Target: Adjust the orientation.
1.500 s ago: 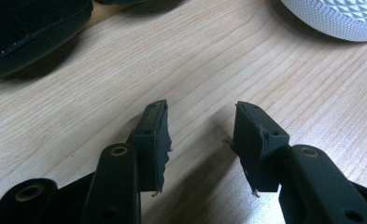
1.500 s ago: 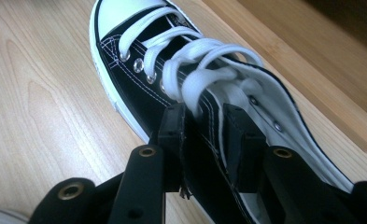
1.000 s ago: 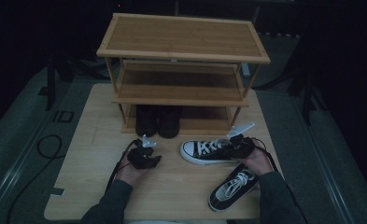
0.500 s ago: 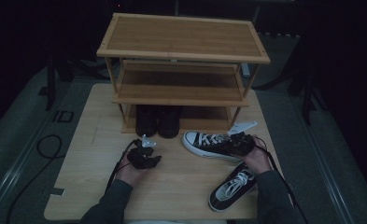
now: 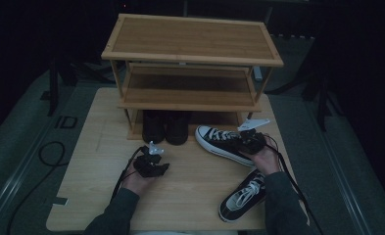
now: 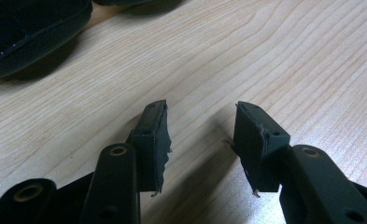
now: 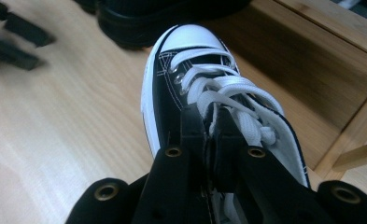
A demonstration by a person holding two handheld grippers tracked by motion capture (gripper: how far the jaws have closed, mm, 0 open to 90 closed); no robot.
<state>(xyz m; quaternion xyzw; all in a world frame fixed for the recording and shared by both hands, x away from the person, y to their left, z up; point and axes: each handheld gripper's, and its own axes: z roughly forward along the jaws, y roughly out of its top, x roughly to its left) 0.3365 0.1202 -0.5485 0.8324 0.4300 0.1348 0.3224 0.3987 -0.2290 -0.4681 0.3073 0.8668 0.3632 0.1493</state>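
Shoes are the business here, and your right tool [image 5: 249, 138] has one of them: a black sneaker [image 5: 223, 142] with a white toe cap and white laces. Its jaws are pinched nearly together on the tongue and laces, as the right gripper view shows [image 7: 212, 135], and they have just been closing that last bit onto it. From that tool the sneaker [image 7: 204, 88] runs straight ahead, toe pointing away from you, with its toe near the foot of the wooden rack [image 5: 190, 63]. Ahead of the toe and a little to the left sits a pair of dark boots [image 5: 165, 126], tucked under the rack's lowest shelf.

Behind your right tool, close to your forearm, the second sneaker [image 5: 242, 196] lies on the surface [image 5: 97, 147], well apart from the first and with its toe toward you.

Your left tool [image 5: 151, 161] rests low over the surface with nothing in it. Its jaws stand wide apart, and bare wood grain shows between the two pads [image 6: 155, 135]. Ahead of that tool and off to its left, the dark edge of a boot [image 6: 27, 32] comes into the left gripper view; the tool is clear of it. The two tools are well apart from each other, with open surface between them.
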